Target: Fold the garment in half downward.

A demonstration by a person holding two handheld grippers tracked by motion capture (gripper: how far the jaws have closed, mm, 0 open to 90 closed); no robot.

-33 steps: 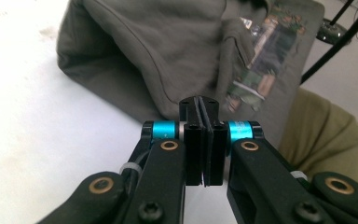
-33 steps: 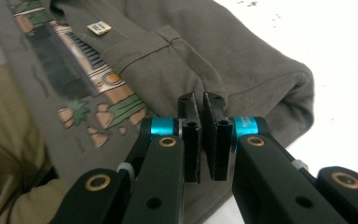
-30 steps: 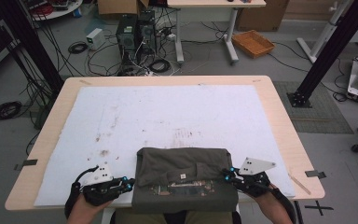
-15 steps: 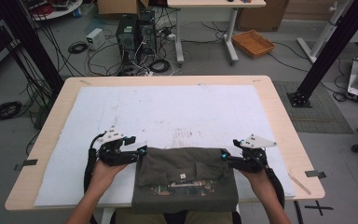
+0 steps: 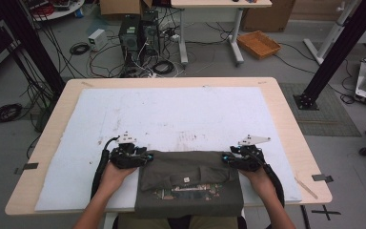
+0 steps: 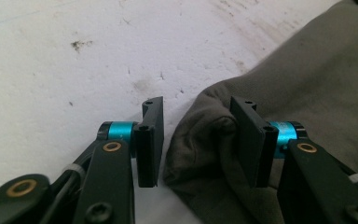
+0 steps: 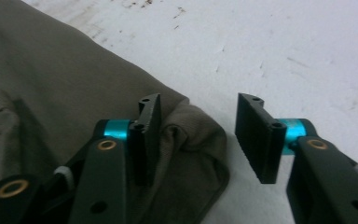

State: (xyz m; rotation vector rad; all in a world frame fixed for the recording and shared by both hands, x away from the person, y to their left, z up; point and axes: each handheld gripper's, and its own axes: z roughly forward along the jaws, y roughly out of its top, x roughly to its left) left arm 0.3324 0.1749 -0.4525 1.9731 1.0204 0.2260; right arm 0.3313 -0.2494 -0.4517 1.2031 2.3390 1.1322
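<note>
Lying between left gripper (image 5: 145, 157), right gripper (image 5: 225, 159): garment (image 5: 190, 183).

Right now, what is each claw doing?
Left claw: open, jaws just closing around the olive garment's corner fold, not pinching.
Right claw: open, closing likewise on the other corner.

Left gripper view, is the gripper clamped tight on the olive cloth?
No, the left gripper stands open, with a bunched corner of the olive cloth between its jaws and a clear gap on one side.
</note>
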